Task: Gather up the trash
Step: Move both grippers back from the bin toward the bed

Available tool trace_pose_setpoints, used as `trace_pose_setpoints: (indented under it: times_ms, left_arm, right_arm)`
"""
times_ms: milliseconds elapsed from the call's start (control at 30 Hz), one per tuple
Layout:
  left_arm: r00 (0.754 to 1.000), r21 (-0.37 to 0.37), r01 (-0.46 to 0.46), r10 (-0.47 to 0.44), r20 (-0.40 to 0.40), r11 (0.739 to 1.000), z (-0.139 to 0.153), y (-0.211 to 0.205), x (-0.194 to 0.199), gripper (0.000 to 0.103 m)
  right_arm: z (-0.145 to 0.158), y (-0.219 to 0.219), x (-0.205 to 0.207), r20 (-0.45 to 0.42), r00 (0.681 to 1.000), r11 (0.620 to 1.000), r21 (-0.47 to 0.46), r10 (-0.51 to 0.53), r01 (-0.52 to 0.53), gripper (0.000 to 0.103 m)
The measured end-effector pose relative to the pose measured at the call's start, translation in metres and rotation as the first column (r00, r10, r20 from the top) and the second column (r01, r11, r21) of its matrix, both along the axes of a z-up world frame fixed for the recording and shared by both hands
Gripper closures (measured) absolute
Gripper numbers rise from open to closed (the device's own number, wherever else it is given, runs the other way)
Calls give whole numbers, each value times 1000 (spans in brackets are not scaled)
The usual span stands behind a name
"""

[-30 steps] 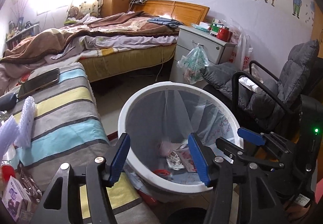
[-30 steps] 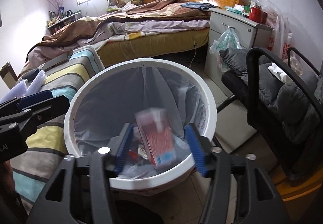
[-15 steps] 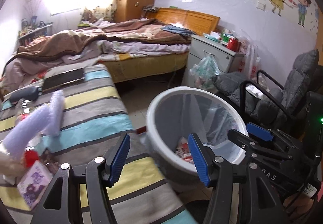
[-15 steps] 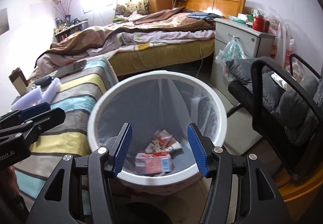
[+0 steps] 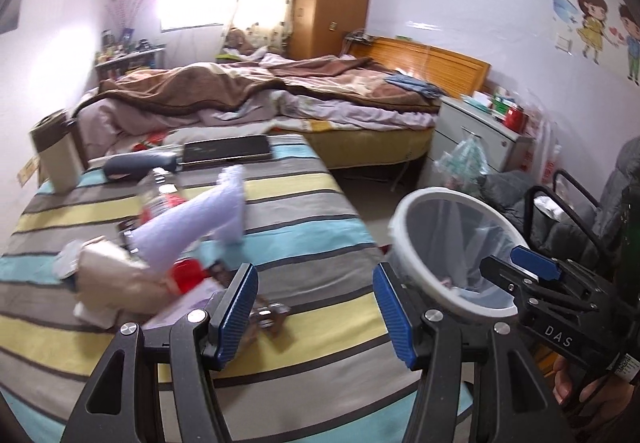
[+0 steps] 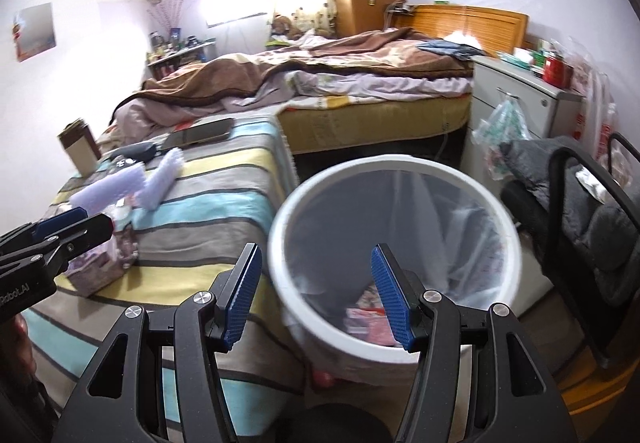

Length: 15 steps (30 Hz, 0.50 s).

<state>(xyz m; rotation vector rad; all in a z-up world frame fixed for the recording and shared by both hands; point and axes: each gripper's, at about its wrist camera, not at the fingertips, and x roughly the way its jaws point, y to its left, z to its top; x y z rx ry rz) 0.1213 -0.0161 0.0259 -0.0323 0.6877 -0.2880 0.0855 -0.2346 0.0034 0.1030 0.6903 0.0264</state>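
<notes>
Now both claws hung spread and empty beside the bin.
Left gripper (image 5: 314, 311) had swung from the white bin (image 6: 400, 171) to the striped table's (image 5: 304, 203) trash pile (image 5: 160, 255); right gripper (image 6: 316, 293) straddled the rim, floor open beyond.

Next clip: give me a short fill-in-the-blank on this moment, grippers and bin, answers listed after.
1. The left gripper is open and holds ____.
2. The right gripper hangs over the white ____.
3. The bin is lined with a clear plastic ____.
4. The foam pieces lie on the ____ cloth.

Missing words: nothing; bin; bag; striped
</notes>
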Motion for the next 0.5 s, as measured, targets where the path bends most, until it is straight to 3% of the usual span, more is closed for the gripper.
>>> trace_pose_setpoints:
  times_ms: [500]
  left_arm:
    - [979, 0, -203, 203, -14, 979, -15, 103, -10, 43]
  right_arm:
    - [-7, 63, 15, -25, 978, 979, 0, 206, -206, 44]
